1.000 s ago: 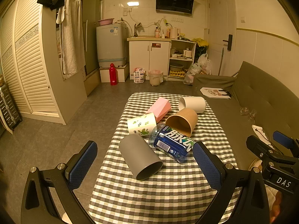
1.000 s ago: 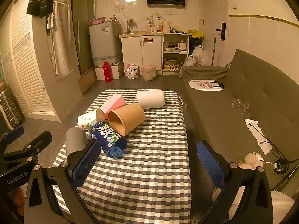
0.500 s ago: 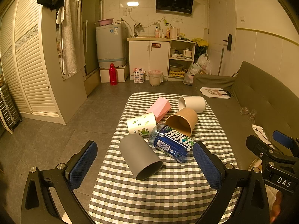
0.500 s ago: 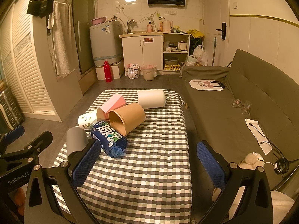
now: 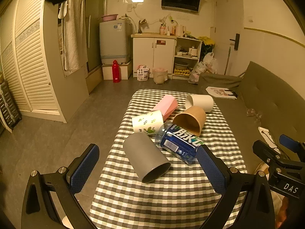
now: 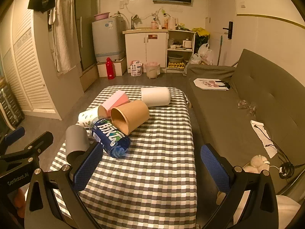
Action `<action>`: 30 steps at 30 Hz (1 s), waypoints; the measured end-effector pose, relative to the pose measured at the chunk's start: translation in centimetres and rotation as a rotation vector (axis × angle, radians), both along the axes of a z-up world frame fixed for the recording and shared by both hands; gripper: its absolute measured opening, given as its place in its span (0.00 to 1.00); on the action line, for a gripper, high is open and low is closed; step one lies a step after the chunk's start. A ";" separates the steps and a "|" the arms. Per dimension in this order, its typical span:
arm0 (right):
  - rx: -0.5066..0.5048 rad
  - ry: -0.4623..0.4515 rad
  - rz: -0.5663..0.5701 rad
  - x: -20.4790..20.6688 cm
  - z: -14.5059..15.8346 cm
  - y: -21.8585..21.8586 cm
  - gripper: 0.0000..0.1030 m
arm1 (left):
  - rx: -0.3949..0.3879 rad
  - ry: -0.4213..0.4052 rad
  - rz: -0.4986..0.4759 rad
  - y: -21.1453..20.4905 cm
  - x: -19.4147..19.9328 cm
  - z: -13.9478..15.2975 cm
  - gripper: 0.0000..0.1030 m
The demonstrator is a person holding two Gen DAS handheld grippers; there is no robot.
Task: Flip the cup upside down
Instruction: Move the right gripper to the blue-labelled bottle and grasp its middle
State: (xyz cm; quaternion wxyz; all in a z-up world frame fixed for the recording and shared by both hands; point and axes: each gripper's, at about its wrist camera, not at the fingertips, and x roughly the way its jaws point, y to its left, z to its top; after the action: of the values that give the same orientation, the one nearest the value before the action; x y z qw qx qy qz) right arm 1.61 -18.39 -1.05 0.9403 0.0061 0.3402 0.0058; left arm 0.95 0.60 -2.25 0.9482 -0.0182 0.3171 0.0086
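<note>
Both tongs empty and spread wide: left gripper (image 5: 147,164) and right gripper (image 6: 152,162) each show 2 blue pads well apart, nothing between them. Both held low at the near end of the checked table (image 6: 152,190), pointing along it toward the kitchen; left one sits to the left of the right one, whose frame shows at the edge of the left view. Targets: 5 cups lying on their sides in a cluster mid-table. Grey cup (image 5: 145,159) nearest, mouth toward the left gripper; floral cup (image 5: 147,123) behind it; pink cup (image 5: 165,106), brown cup (image 5: 190,119) and white cup (image 5: 200,102) farther back. Blue-label bottle (image 5: 178,143) lies touching the grey, floral and brown cups. No cup inverted yet; task judged at its start. Suggested approach: take the grey cup first with the left gripper, pinch across the wall near mid-length, lift clear of the bottle, rotate mouth down, set on bare cloth. Risk: smooth round wall may roll or slip; bottle may roll once nudged.
</note>
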 end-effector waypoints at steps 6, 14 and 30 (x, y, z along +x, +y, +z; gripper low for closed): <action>-0.006 0.033 0.031 1.7 -0.6 0.9 1.00 | 0.009 0.024 0.020 1.4 1.3 -0.9 1.00; -0.013 0.102 0.118 5.8 -2.5 3.6 1.00 | 0.024 0.073 0.059 4.0 4.5 -3.4 1.00; -0.055 0.261 0.315 13.9 -10.0 7.7 0.93 | 0.017 0.175 0.103 7.5 7.6 -8.0 1.00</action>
State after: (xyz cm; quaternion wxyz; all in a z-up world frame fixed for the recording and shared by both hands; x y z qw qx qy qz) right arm 15.47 -10.74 -11.06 0.8754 -0.0722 0.4561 0.1428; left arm 8.57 8.15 -10.28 0.9152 -0.0256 0.3975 0.0616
